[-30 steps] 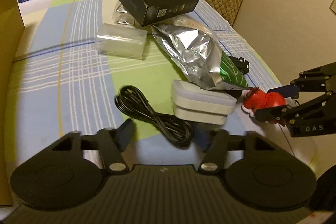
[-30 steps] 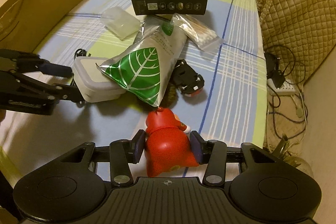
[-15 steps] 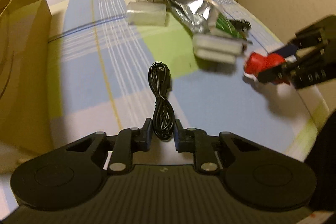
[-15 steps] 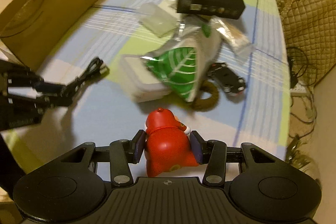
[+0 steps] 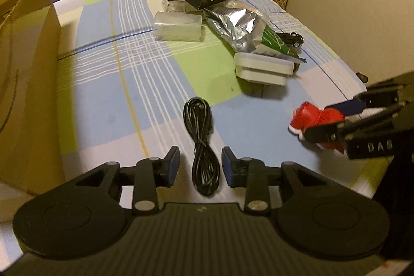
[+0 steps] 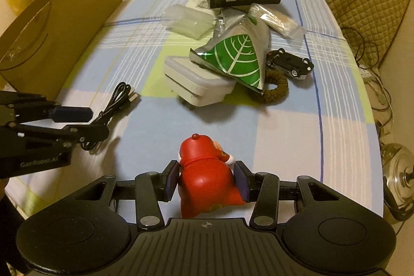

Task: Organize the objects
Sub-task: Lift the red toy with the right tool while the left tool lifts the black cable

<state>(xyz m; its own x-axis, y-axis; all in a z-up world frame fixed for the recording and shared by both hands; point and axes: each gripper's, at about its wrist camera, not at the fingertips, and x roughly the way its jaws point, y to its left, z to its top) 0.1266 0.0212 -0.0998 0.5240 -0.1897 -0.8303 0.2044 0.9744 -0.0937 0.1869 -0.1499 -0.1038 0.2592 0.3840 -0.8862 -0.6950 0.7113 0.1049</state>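
Left wrist view: we list the left hand-held gripper, fingers apart, straddling a black cable lying on the worktop; a cardboard box is cut off at left.

Right wrist view: the right hand-held gripper clamps a red figurine, base hidden. A foil bag partly covers a white case.

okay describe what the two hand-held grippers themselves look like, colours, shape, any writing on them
Both are matte black. The left hand-held gripper has a ribbed body, two round discs, silver screws, linkage arms and dark blue pads. The right hand-held gripper is built the same, with a small crosshair mark on its body. From the side, white lettering shows: "DAS" on the right one, "GenRobot.ai" on the left.
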